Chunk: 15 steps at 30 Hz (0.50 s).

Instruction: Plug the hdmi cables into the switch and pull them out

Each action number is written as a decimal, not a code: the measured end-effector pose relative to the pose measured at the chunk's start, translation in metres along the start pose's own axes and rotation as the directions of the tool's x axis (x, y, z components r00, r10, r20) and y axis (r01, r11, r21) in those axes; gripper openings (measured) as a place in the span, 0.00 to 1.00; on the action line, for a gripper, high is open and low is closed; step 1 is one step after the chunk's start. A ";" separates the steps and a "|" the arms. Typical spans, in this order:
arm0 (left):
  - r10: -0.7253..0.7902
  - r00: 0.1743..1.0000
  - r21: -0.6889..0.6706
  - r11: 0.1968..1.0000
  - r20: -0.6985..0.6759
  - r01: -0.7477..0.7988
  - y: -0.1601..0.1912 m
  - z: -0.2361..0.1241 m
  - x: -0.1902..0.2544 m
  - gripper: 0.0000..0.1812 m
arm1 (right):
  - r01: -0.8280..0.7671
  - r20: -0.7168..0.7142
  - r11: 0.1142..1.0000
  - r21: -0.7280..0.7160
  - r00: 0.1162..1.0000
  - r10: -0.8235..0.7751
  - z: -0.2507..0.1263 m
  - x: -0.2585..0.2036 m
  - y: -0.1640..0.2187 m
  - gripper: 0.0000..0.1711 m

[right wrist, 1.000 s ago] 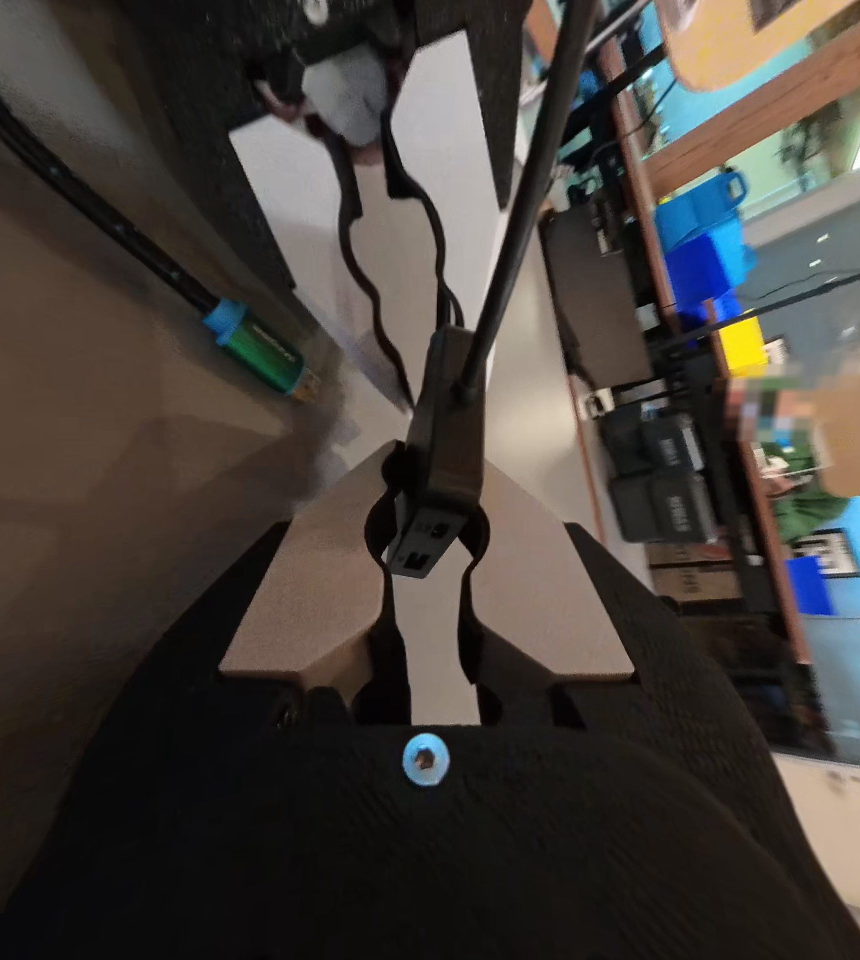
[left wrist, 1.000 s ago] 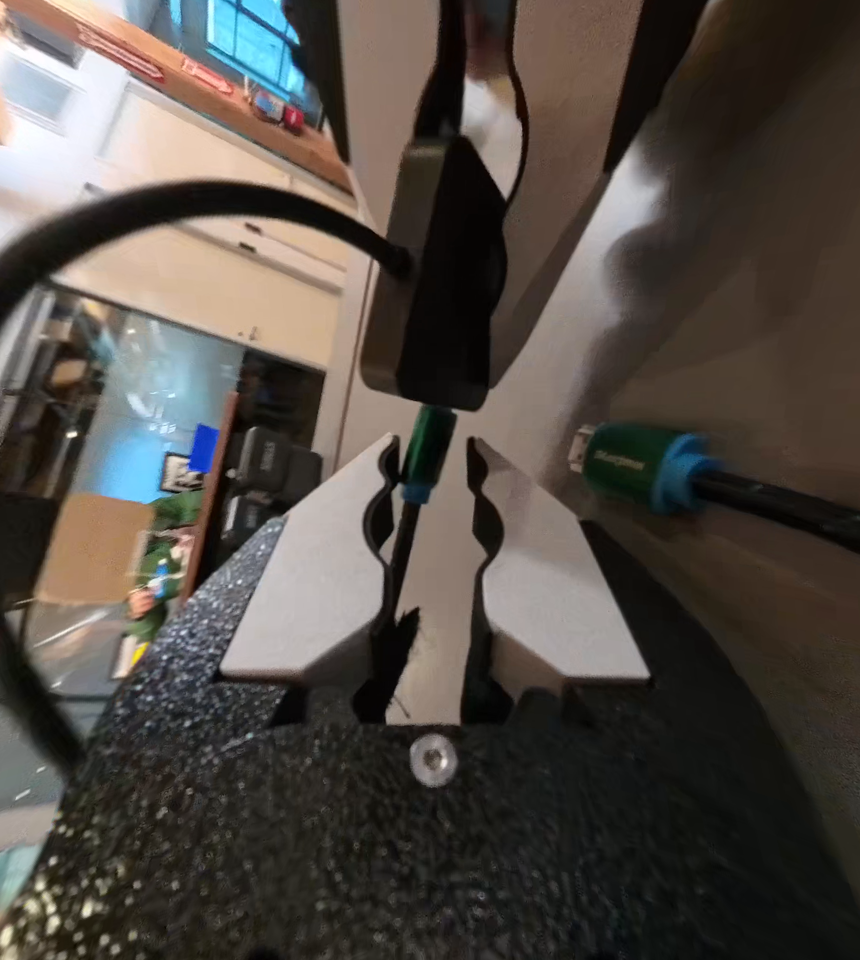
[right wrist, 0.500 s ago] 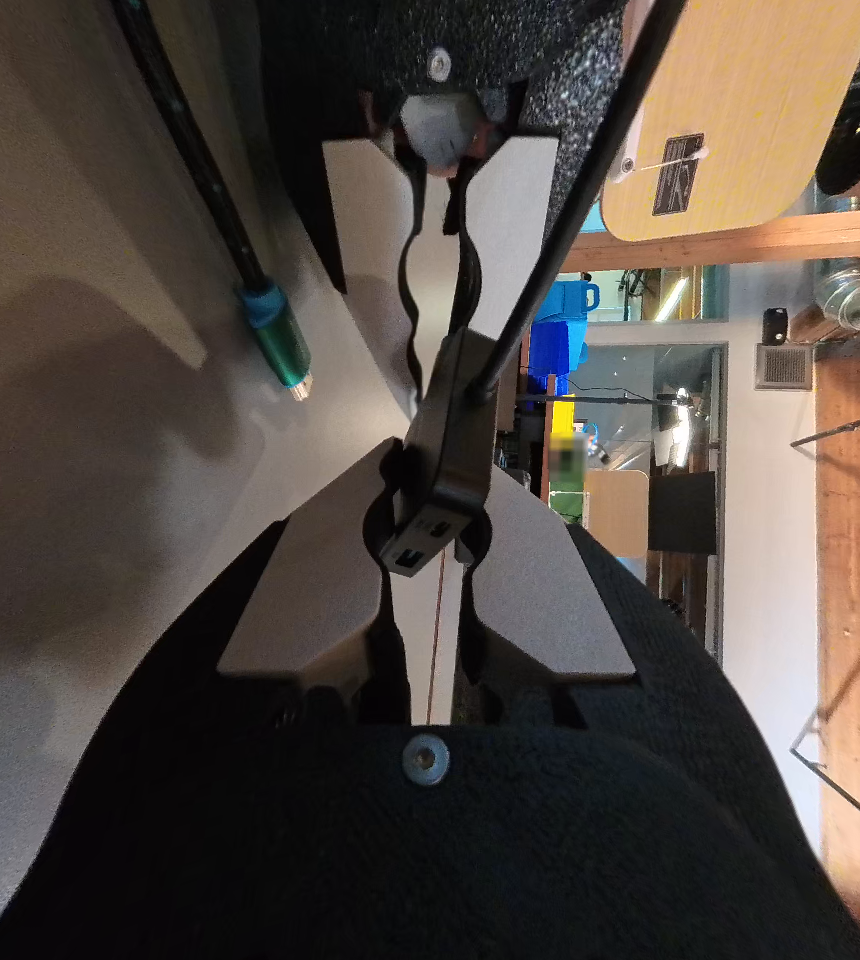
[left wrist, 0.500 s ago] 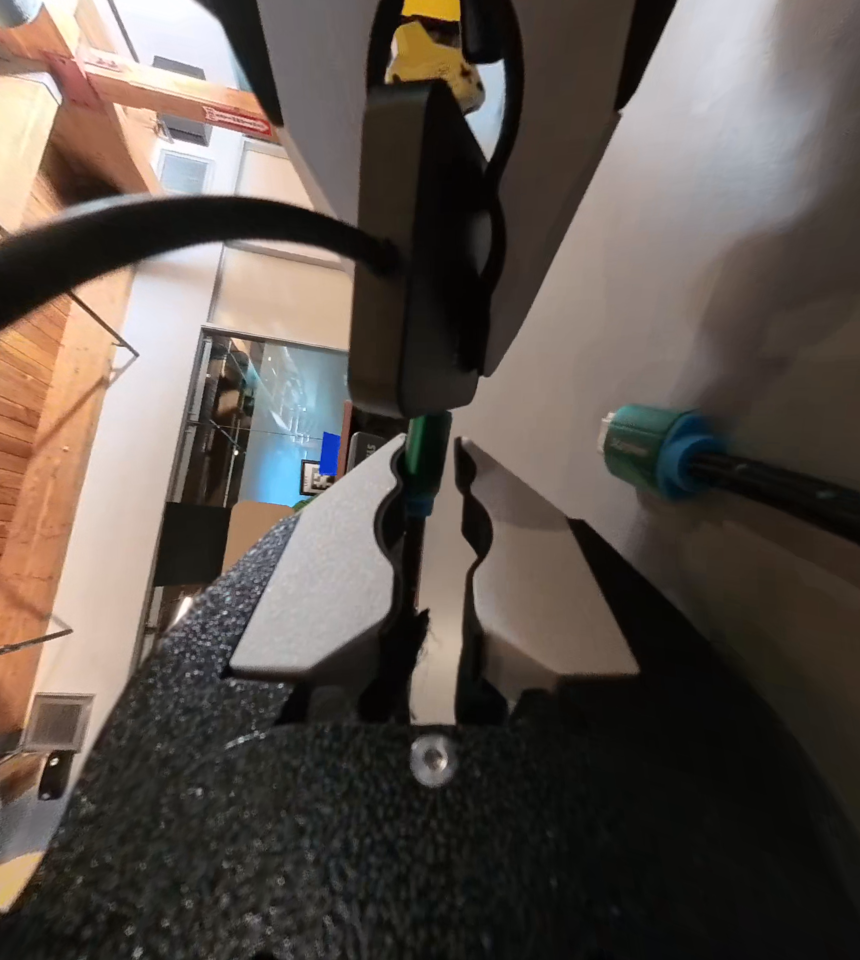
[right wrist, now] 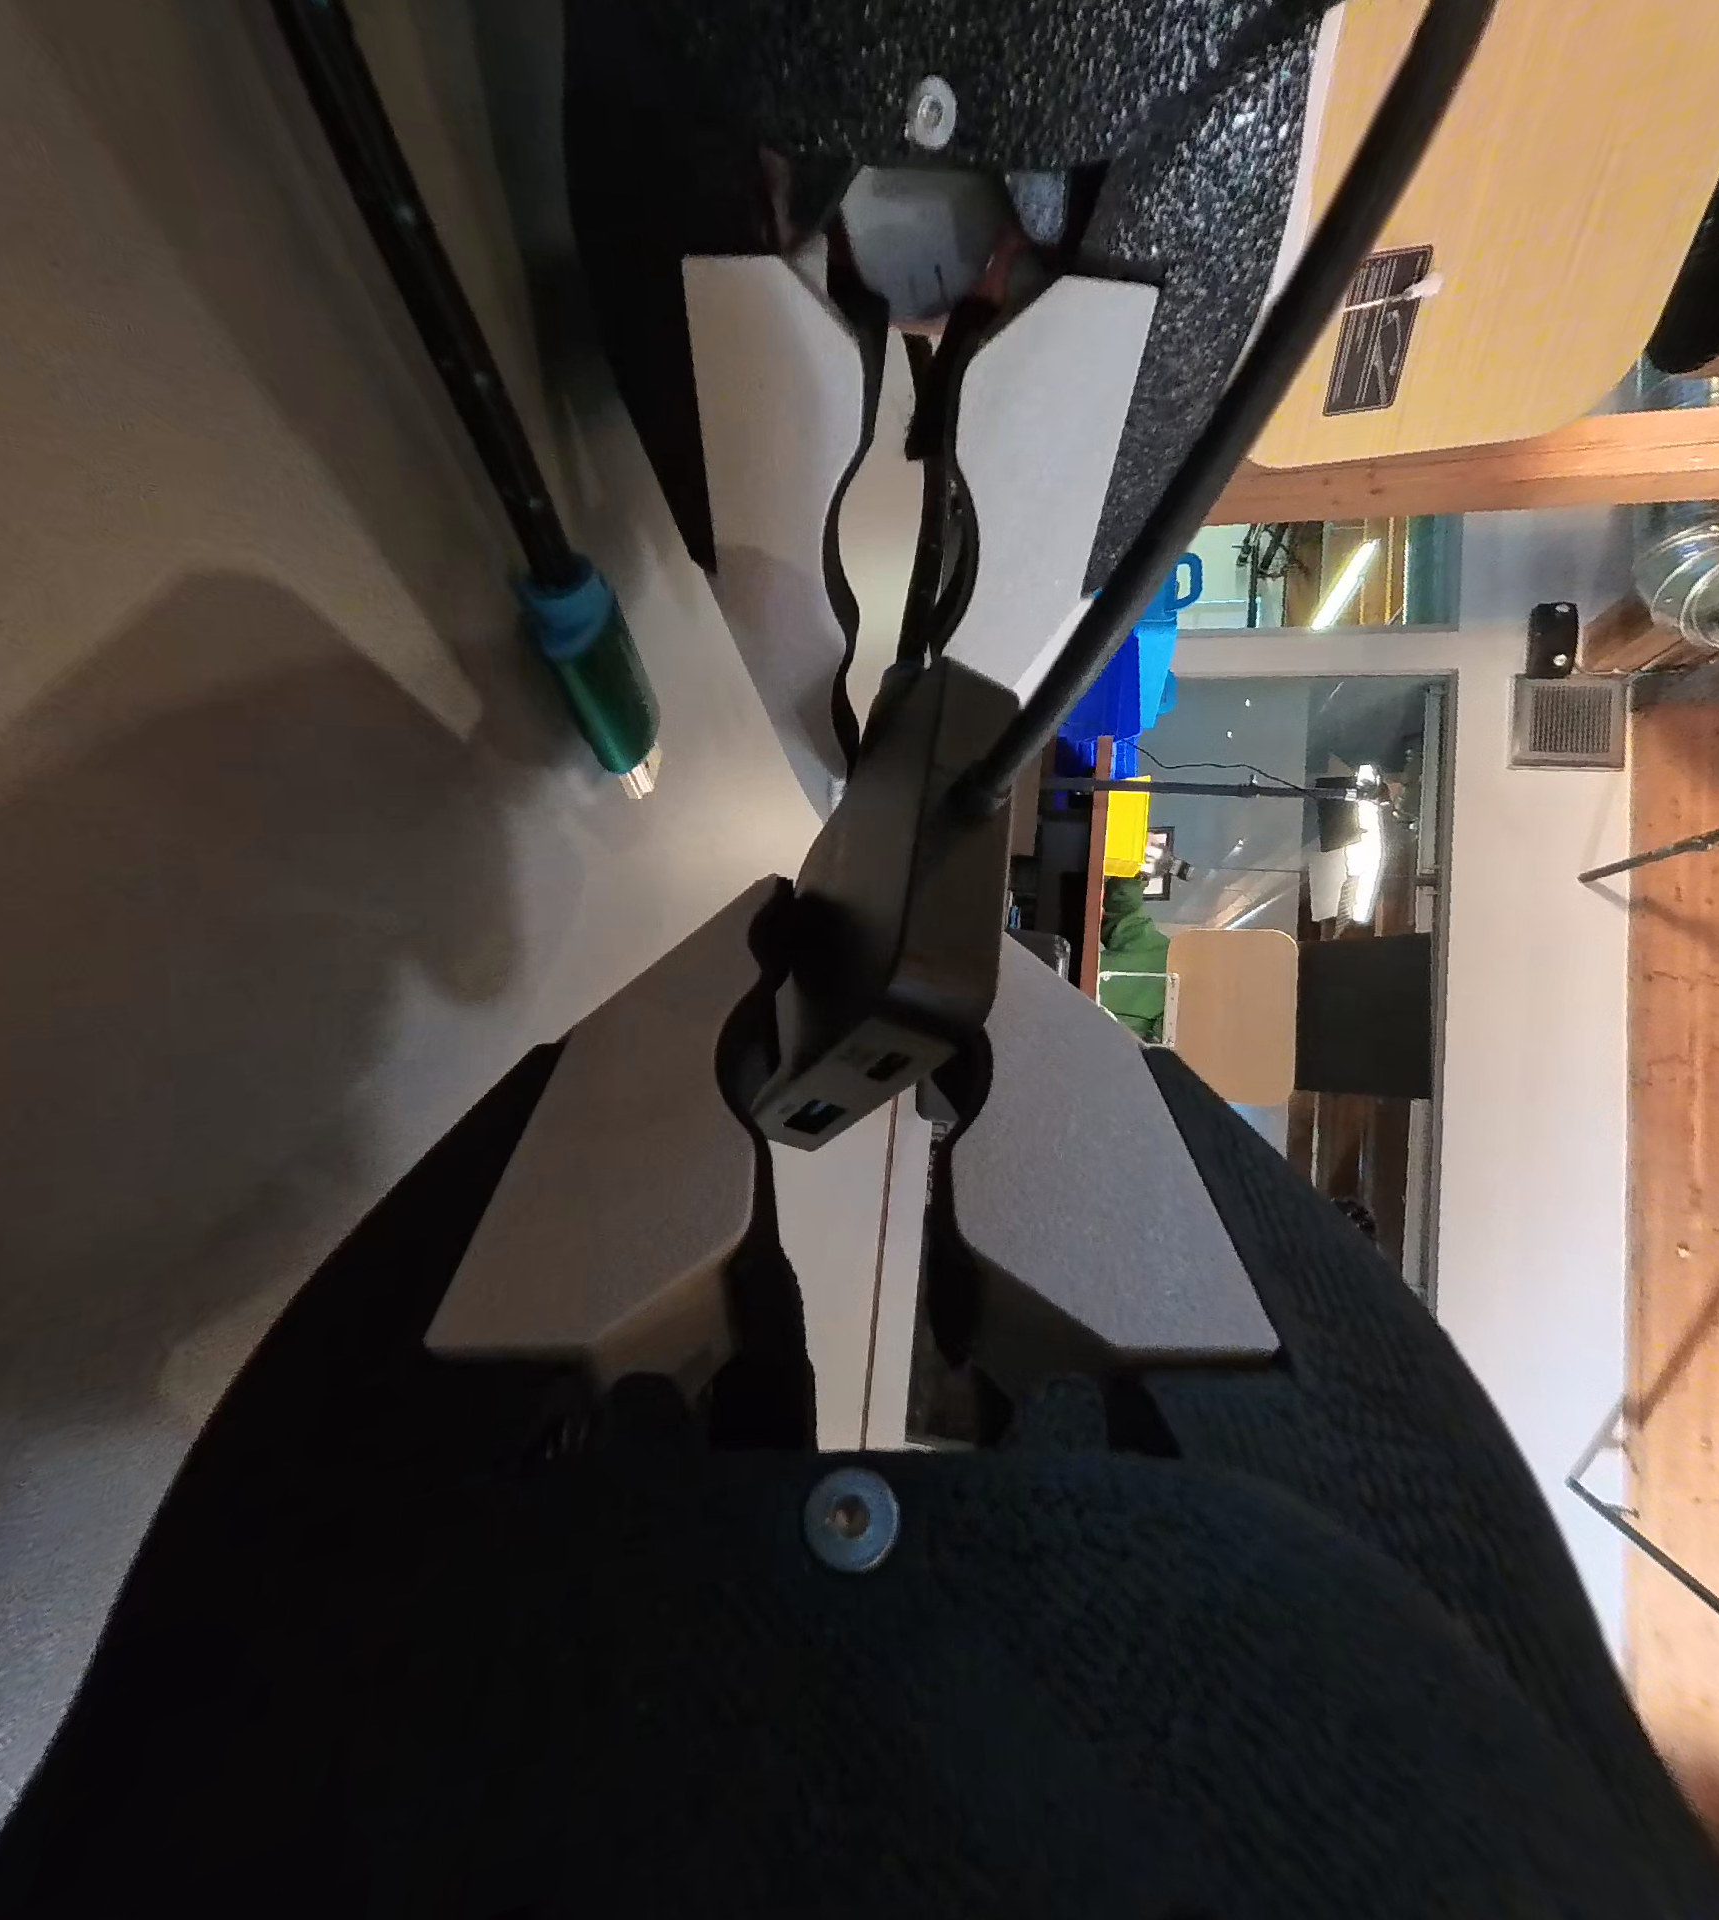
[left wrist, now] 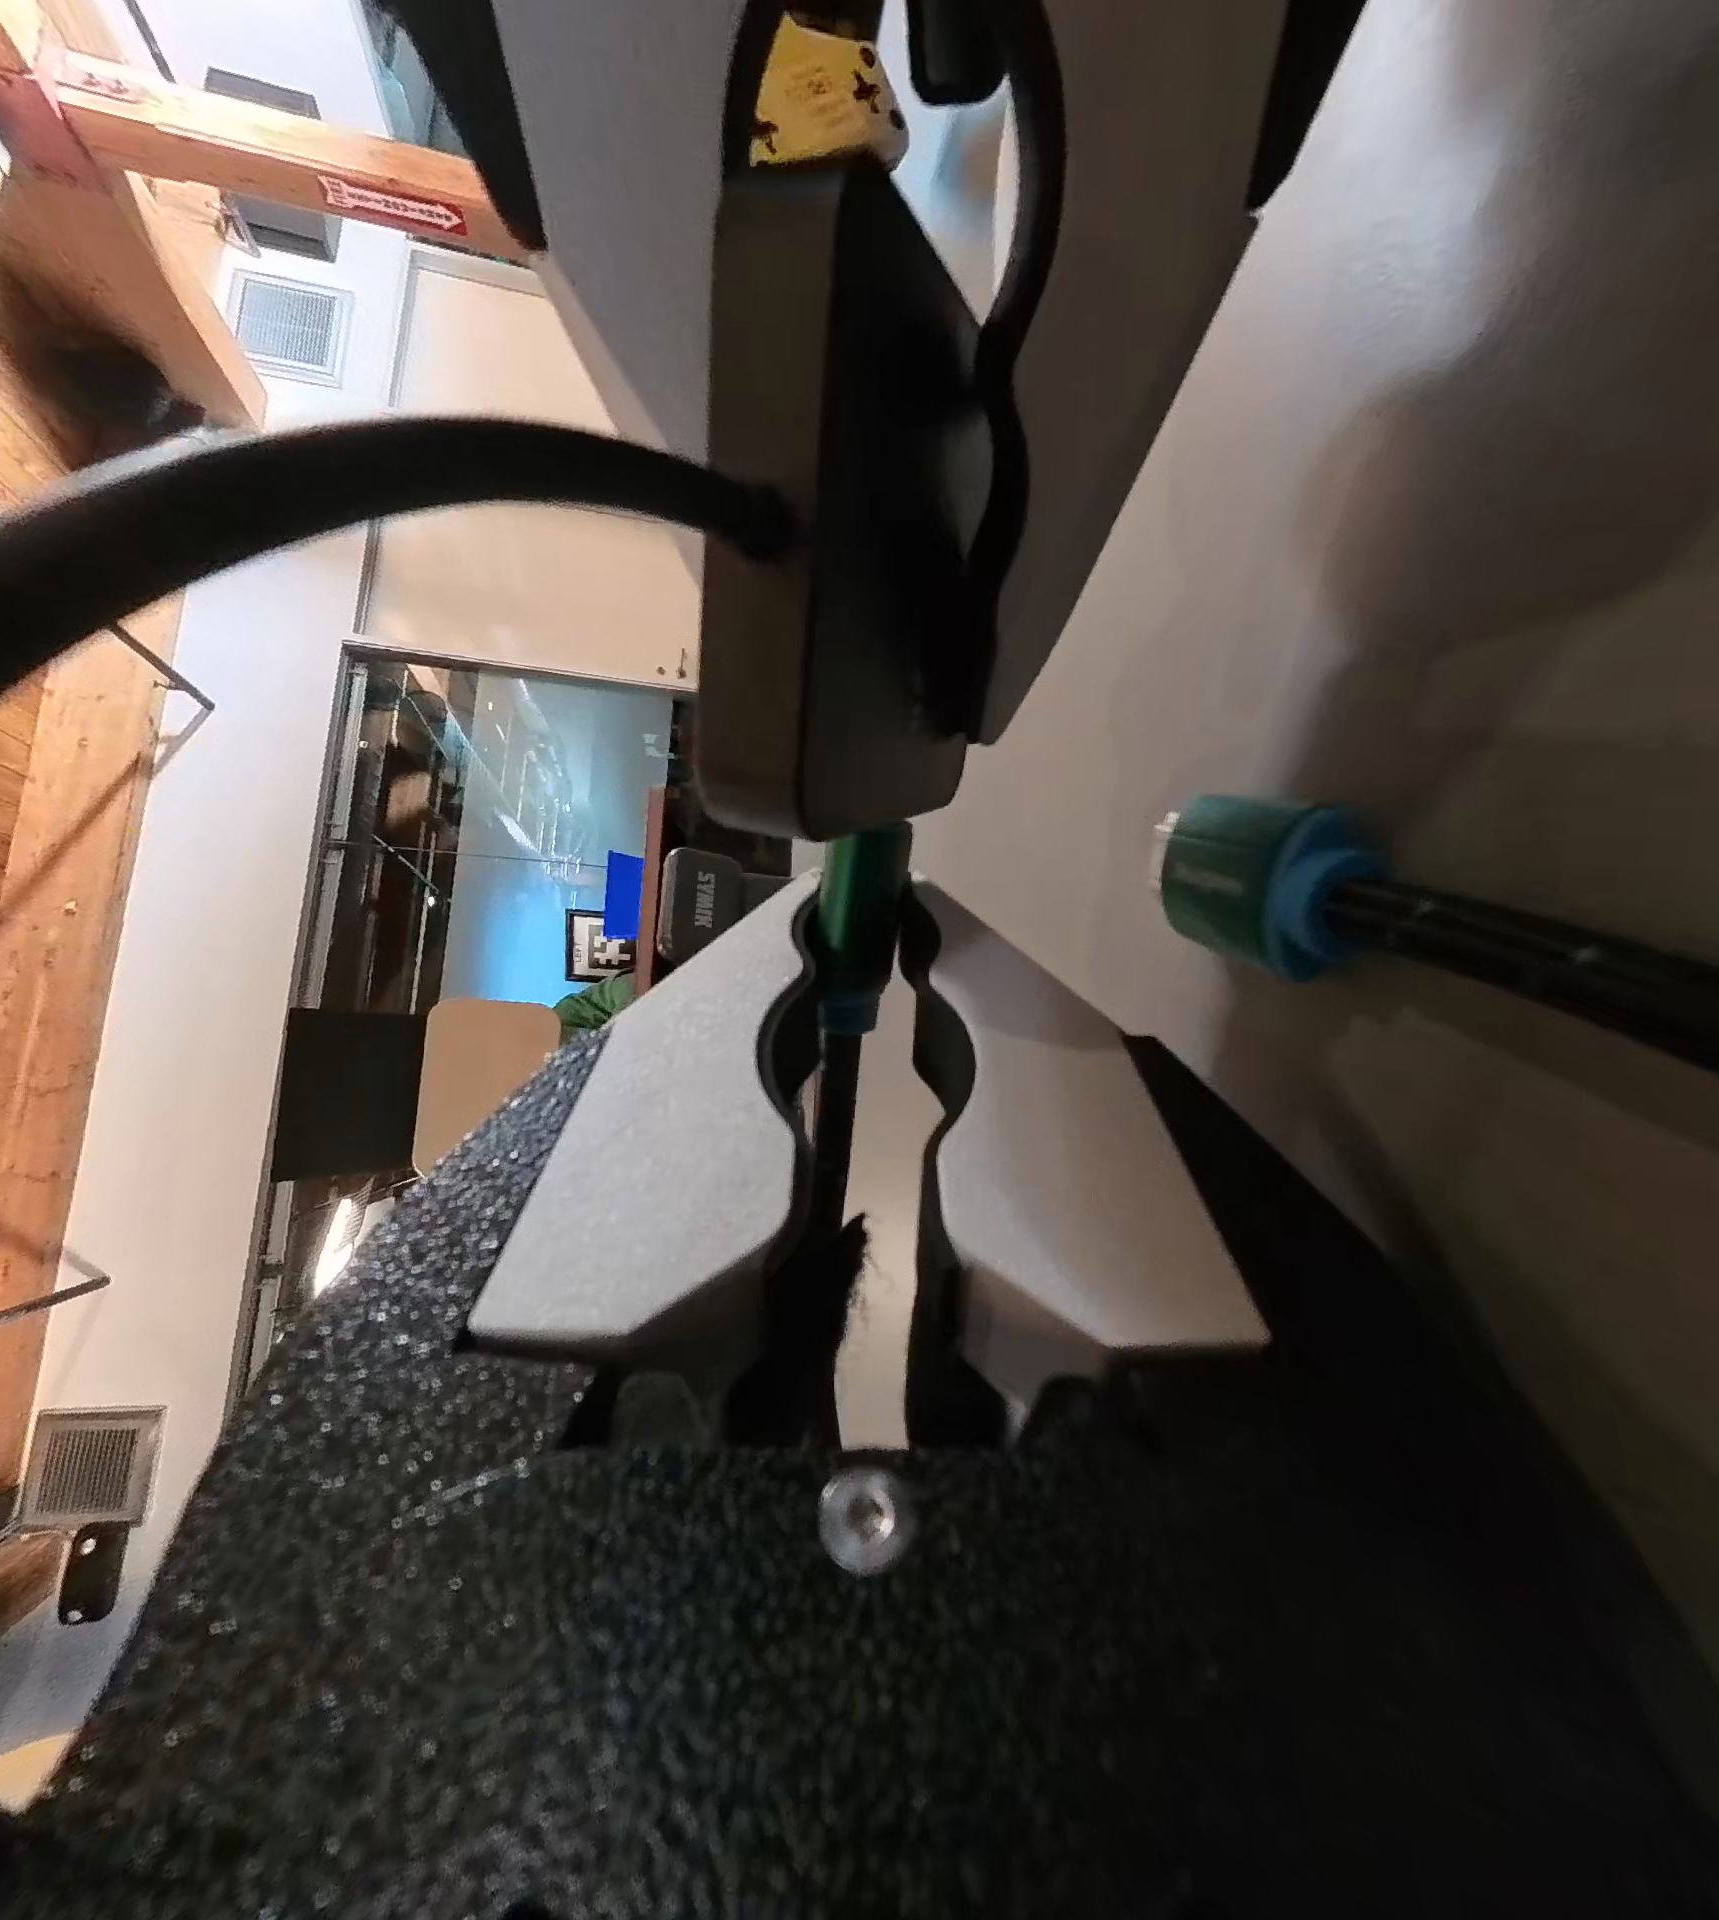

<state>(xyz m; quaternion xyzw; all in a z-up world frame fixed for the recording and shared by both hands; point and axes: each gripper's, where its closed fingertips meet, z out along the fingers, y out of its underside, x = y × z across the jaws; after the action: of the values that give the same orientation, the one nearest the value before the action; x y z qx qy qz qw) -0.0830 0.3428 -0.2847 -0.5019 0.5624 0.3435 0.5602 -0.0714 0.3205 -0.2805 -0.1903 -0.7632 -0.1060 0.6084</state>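
My left gripper (left wrist: 865, 894) is shut on a green HDMI plug (left wrist: 863, 904) with a blue collar; its black cable runs back between the fingers. The plug's tip meets the near end of the dark grey switch (left wrist: 834, 520). My right gripper (right wrist: 865, 997) is shut on the switch (right wrist: 896, 883) and holds it off the table. In the right wrist view the left gripper (right wrist: 912, 665) faces mine, and the held plug is hidden behind the switch. A second green HDMI plug (left wrist: 1239, 888) lies loose on the table; it also shows in the right wrist view (right wrist: 595, 675).
The switch's own black cable (left wrist: 315, 488) loops away from its side; it also shows in the right wrist view (right wrist: 1198, 416). The pale grey table (right wrist: 211, 935) is beside both grippers. Beyond it are wooden beams, blue and yellow bins (right wrist: 1125, 727) and a chair (right wrist: 1229, 1018). My left and right fingertips are right by each other.
Both grippers have turned together, so the room behind has swung round. The switch has come closer to my left fingers. Both grips are unchanged and the loose plug stays put.
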 end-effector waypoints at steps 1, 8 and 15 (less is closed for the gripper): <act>0.000 1.000 -0.001 1.000 -0.001 0.000 0.000 0.000 0.000 0.05 | 0.001 0.000 1.000 -0.001 1.000 -0.001 0.000 0.000 0.000 0.13; 0.004 1.000 -0.006 1.000 -0.006 -0.004 0.001 0.001 0.002 0.05 | 0.001 0.003 1.000 -0.009 1.000 -0.001 0.001 -0.002 0.001 0.14; 0.011 1.000 -0.007 1.000 0.004 -0.011 0.001 0.001 0.001 0.05 | 0.005 0.000 1.000 -0.011 1.000 -0.005 0.002 -0.002 0.001 0.14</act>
<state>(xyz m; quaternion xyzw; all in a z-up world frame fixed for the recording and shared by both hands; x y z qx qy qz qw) -0.0840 0.3437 -0.2865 -0.5002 0.5628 0.3496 0.5575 -0.0720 0.3218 -0.2828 -0.1916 -0.7632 -0.1116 0.6069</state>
